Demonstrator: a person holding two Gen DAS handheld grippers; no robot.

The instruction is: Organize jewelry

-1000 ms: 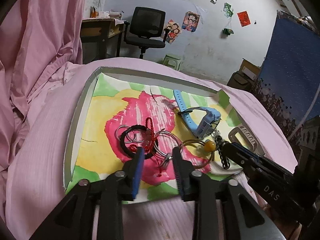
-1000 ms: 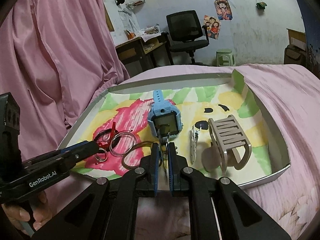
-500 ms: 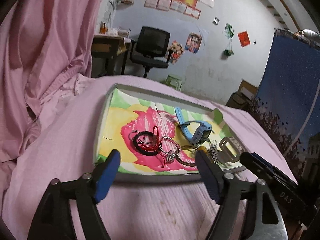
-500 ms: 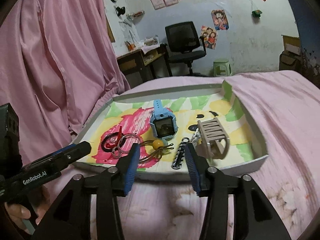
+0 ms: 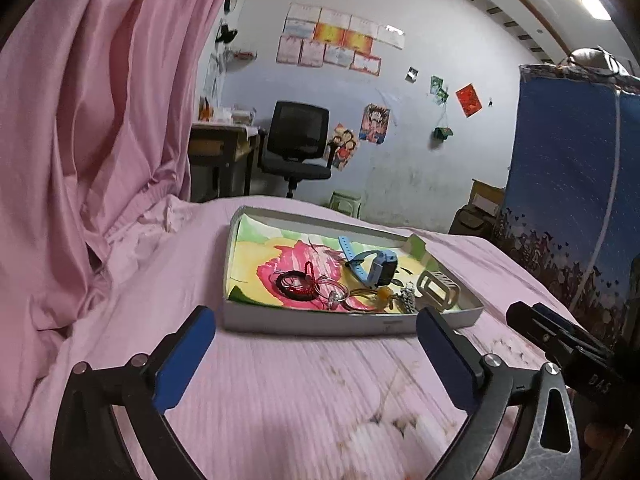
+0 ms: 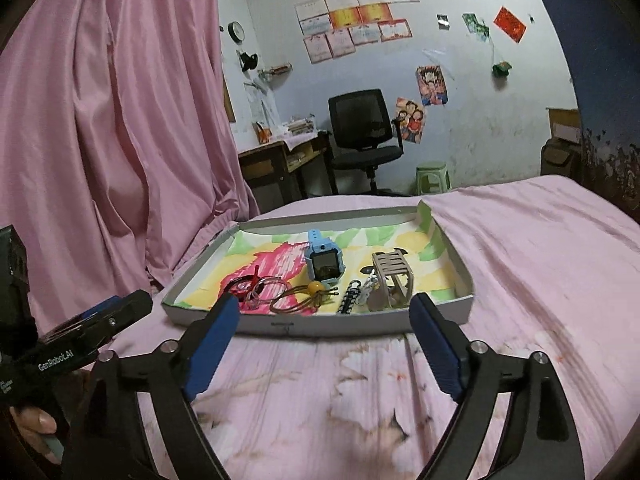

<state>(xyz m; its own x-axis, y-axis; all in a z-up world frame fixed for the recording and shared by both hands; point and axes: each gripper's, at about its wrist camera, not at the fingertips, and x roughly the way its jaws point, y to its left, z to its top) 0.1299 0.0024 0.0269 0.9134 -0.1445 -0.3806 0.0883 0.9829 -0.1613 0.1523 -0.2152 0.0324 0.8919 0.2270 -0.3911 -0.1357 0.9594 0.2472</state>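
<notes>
One tray: a flat white box tray (image 6: 360, 326) sits on the pink bed (image 6: 540, 264), and all the jewelry is inside it. It looks like light card with a low wall.
One watch: the blue watch (image 6: 324, 262) is in the middle of the tray, at the back. Its case is hard and a bit slippery, and its strap is soft and bendy. I think the sides of the case are the best place to pinch.
One hair clip: the beige claw clip (image 6: 390, 278) stands to the right of the watch. It is stiff plastic with thin teeth that may snap, so hold it by the thick top.
One bead tie: a brown loop with a yellow bead (image 6: 316, 288) lies just in front of the watch. It is soft, light and floppy. Grab the bead.
One dark chain: a short black and white chain (image 6: 349, 302) lies between the bead tie and the clip. It would sag when lifted.
Rings and bangles: a heap of thin rings (image 6: 260, 294) lies left of the watch, mixed with something red. They overlap, so I cannot count them. They are thin and smooth, and more than one may come up together.
Left gripper (image 5: 316, 350): its blue fingers are spreading wide in front of the tray, with nothing between them.
Right gripper (image 6: 324, 346): its fingers are also spreading, in front of the tray, and pinch nothing.
</notes>
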